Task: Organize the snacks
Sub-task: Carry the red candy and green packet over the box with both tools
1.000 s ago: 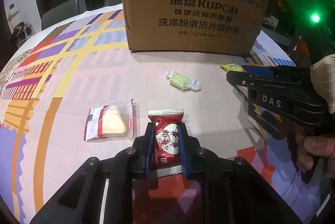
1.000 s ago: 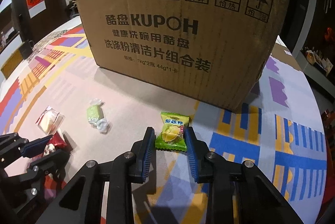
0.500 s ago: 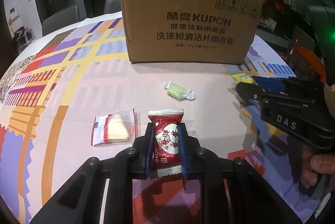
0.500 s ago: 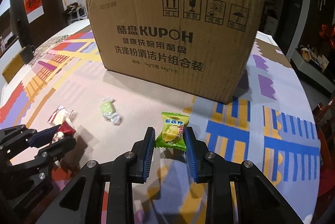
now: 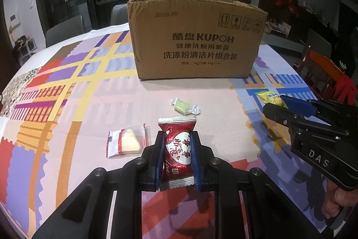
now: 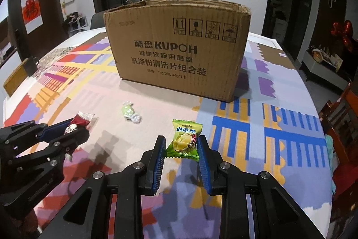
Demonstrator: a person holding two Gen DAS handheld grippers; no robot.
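Note:
My left gripper (image 5: 176, 138) is shut on a red candy packet (image 5: 177, 149) with a white heart, held above the table. My right gripper (image 6: 181, 142) is shut on a green durian candy packet (image 6: 183, 142), also lifted; it shows at the right of the left wrist view (image 5: 270, 99). A brown cardboard box (image 5: 197, 46) marked KUPOH stands open-topped at the back of the table, beyond both grippers (image 6: 176, 53). A pale green twisted candy (image 5: 185, 106) and a white packet with a yellow wafer (image 5: 128, 142) lie on the cloth.
The table is covered by a patterned cloth (image 5: 67, 87) of purple, yellow and red blocks. Chairs stand behind the table (image 5: 64, 28) and an orange chair at the right (image 5: 324, 71). The table edge curves close at the right (image 6: 322, 118).
Both grippers have risen and drawn back with their packets; the box looks smaller and farther, and its open top rim now shows.

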